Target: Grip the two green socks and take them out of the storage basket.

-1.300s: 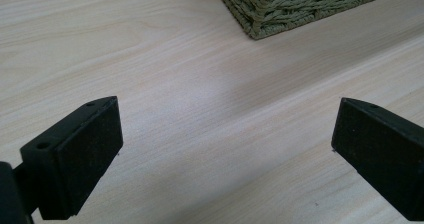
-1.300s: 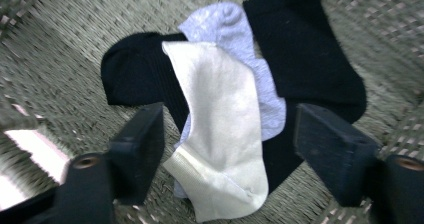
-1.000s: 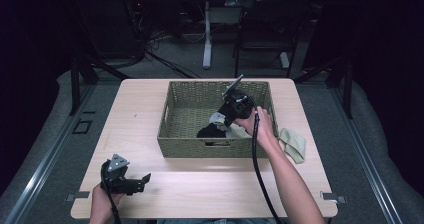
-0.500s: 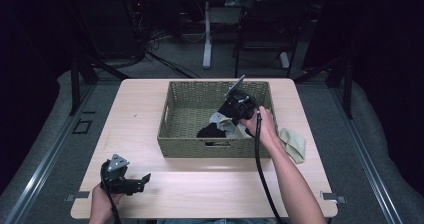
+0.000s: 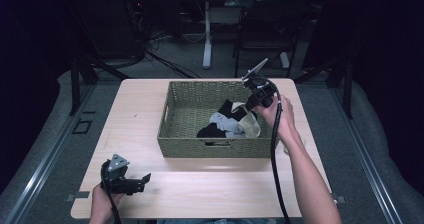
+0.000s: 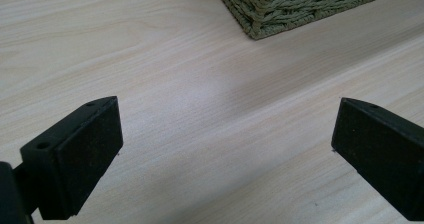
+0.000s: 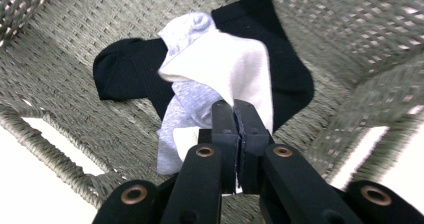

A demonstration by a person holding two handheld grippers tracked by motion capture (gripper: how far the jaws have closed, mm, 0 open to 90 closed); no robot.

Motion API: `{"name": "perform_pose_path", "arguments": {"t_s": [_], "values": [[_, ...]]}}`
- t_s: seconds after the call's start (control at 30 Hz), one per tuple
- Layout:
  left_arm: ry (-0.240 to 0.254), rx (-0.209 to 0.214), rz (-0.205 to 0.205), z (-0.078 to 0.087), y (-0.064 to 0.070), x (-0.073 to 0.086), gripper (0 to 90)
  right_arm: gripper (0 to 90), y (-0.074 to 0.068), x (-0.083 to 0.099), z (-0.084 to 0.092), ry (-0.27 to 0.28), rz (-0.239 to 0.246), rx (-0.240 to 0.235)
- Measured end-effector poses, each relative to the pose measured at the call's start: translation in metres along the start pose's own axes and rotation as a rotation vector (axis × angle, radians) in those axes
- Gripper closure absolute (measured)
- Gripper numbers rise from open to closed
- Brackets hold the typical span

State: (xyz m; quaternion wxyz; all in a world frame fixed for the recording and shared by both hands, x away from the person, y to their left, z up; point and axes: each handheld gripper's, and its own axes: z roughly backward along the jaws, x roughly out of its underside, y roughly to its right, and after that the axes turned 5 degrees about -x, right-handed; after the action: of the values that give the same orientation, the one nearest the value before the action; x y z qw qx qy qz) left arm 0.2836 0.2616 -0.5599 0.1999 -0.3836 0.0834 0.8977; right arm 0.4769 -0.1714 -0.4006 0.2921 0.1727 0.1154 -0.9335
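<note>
White sock [image 7: 235, 69] hangs from right gripper [image 7: 239, 121] w/ jaws clenched on its edge, cloth pinched betw. the two black pads; jaws have just been closing, sock betw. them. In high view the sock [image 5: 243, 125] drapes down from right gripper [image 5: 251, 105] into the basket [image 5: 185, 126], right half of it, near the basket's right wall. Lower end of sock touches the pile on the basket floor. Pile = black sock [image 7: 125, 71] spread flat on the weave, plus a light grey sock [image 7: 182, 111] lying partly on it and under the white one. In high view black sock [image 5: 214, 131] sits near basket's front wall, grey sock [image 5: 221, 119] just beside it.

Basket stands on desk [image 5: 135, 109] toward the far edge, centre-right; woven, olive-green, w/ a handle slot in its front wall. Right hand [image 5: 278, 118] holds the gripper above basket's far right corner, forearm coming in from the near edge.

Left gripper [image 5: 142, 180] rests at desk's near left corner, held in left hand [image 5: 102, 196]. Its jaws stand wide apart, released, nothing betw. them but bare desk top [image 6: 215, 109]; a basket corner [image 6: 280, 9] shows ahead, well apart from the pads.
</note>
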Motion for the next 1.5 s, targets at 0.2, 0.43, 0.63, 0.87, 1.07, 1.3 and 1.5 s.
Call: {"name": "perform_pose_path", "arguments": {"t_s": [0.2, 0.43, 0.63, 0.87, 1.07, 1.3, 1.5], "values": [[0.000, 0.000, 0.002, 0.000, 0.000, 0.000, 0.1, 89.2, 0.002, -0.002, 0.022, 0.036, -0.008, -0.001], [0.000, 0.001, 0.005, 0.000, 0.000, 0.000, 0.1, 89.2, 0.000, -0.007, 0.047, 0.075, -0.002, 0.005], [0.021, 0.010, 0.015, 0.001, -0.002, 0.001, 0.0, 89.2, -0.004, -0.011, 0.068, 0.120, -0.001, 0.018], [0.022, 0.016, 0.016, 0.001, -0.001, 0.000, 0.1, 89.1, -0.002, -0.008, 0.091, 0.143, 0.002, 0.035], [0.016, 0.011, 0.010, 0.000, -0.001, 0.000, 0.1, 89.2, 0.005, 0.002, 0.109, 0.171, -0.010, 0.053], [0.018, 0.011, 0.010, 0.000, 0.000, 0.000, 0.1, 89.1, 0.019, 0.020, 0.130, 0.199, -0.043, 0.081], [0.018, 0.010, 0.012, 0.000, 0.000, 0.000, 0.1, 89.2, 0.036, 0.040, 0.144, 0.223, -0.092, 0.107]]}}
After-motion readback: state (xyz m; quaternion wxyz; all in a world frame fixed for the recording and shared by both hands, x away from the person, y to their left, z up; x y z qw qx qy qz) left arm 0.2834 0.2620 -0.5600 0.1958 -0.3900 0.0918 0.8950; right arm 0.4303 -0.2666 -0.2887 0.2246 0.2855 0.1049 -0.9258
